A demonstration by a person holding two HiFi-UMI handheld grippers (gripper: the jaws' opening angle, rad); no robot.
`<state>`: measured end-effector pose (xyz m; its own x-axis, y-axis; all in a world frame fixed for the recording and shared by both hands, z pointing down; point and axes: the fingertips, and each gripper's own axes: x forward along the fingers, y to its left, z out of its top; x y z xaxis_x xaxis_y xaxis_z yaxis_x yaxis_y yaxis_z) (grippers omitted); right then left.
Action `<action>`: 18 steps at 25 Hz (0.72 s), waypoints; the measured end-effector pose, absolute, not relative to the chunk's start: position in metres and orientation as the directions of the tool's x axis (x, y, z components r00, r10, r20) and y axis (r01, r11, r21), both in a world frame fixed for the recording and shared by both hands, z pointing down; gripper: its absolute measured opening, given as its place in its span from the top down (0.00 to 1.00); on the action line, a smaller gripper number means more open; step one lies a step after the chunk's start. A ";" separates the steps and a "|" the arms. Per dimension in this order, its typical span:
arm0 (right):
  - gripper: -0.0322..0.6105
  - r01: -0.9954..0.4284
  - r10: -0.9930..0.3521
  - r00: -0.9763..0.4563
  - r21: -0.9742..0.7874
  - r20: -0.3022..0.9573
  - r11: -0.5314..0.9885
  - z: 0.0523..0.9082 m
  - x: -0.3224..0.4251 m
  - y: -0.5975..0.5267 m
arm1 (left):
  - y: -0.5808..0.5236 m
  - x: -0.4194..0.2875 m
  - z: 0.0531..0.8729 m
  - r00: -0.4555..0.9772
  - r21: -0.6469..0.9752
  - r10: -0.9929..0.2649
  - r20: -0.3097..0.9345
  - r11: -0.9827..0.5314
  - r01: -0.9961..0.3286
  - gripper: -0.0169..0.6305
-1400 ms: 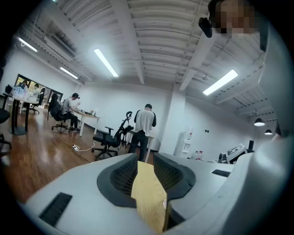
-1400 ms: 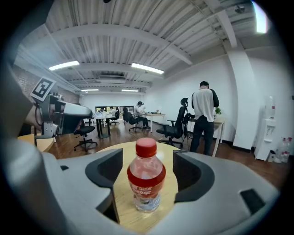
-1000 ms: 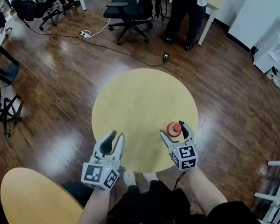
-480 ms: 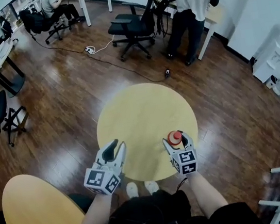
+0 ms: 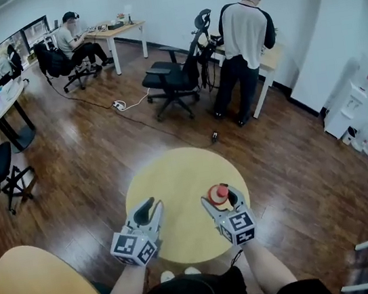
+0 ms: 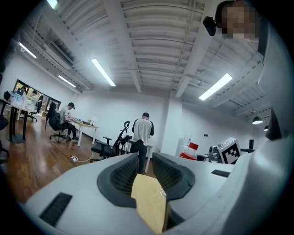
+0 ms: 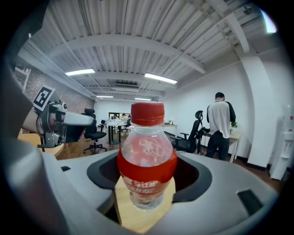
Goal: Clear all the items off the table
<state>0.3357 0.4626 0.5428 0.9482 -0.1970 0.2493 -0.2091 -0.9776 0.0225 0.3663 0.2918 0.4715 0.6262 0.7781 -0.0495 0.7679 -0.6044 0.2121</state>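
Looking down, the head view has the right gripper point(image 5: 220, 198) clamped on the red-capped bottle point(image 5: 217, 193), upright over the round table's point(image 5: 175, 178) right part. Left gripper point(image 5: 147, 210) view: jaws just narrowed, slightly apart, nothing between. Right gripper view: jaws just closed, pads pressing the bottle's red label

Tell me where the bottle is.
In the head view the bottle is in the right gripper, whose jaws have just been closing on it, above the table.
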 end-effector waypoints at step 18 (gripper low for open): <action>0.45 -0.907 -0.866 0.411 0.027 0.284 -0.421 0.564 0.323 0.120 | -0.009 0.207 0.501 1.000 0.230 -0.019 0.002 -0.973 -0.019 0.88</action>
<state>0.3234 0.1200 0.5645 0.4105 -0.8664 0.2841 -0.9068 -0.4207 0.0273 0.2070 -0.0085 0.5009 0.9998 -0.0195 0.0024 -0.0195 -0.9730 0.2301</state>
